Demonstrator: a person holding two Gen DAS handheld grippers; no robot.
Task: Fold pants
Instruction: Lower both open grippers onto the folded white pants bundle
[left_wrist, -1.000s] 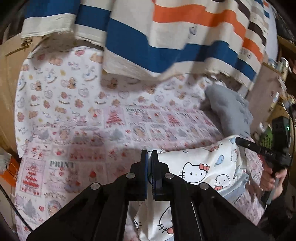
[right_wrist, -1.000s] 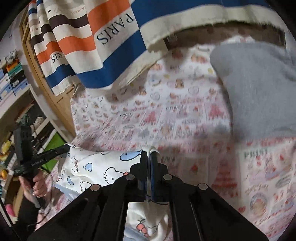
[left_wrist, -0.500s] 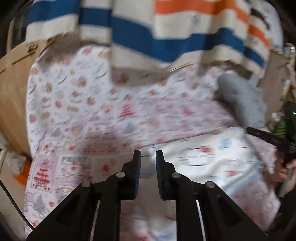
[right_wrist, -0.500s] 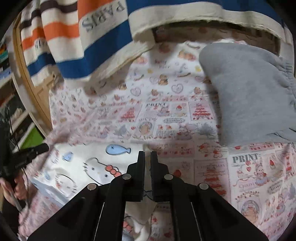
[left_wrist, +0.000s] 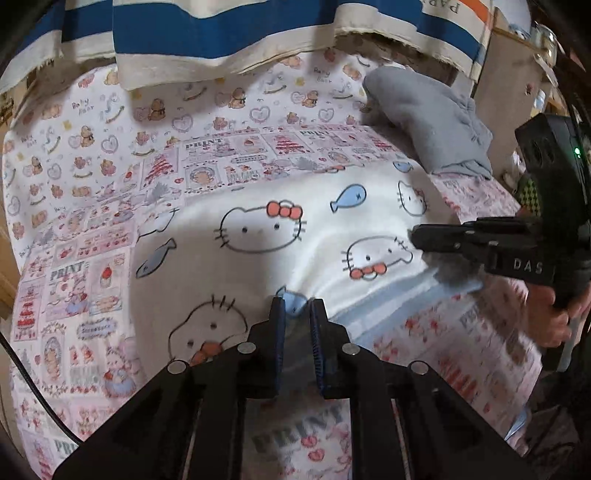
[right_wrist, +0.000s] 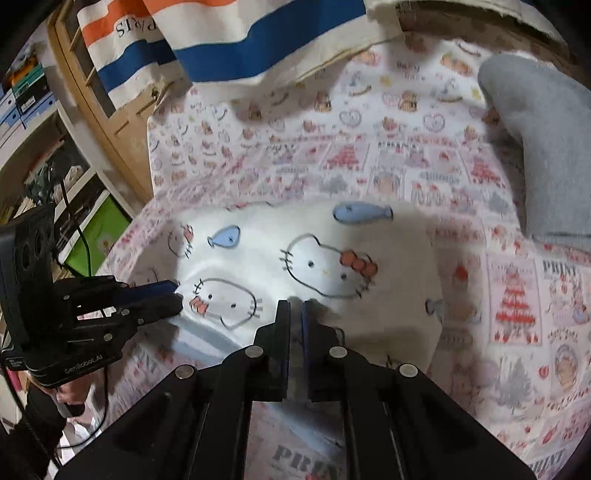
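Observation:
White pants printed with cats and blue fish lie folded flat on the patterned bedsheet. A pale blue band runs along their near edge. My left gripper hovers at that near edge, its jaws a little apart with no cloth pinched between them. In the left wrist view my right gripper hangs just above the pants' right side, throwing a shadow on them. In its own view the right gripper is shut to a thin slit over the pants. The left gripper sits at their left edge.
A grey garment lies on the sheet beyond the pants, also at the right. A striped blue, orange and cream cloth hangs over the far side. A wooden door and shelves stand left. A hand holds the right gripper.
Both grippers came down and forward with the pants, which now lie flat on the sheet. The left jaws parted and let the cloth go. The right no longer lifts cloth.

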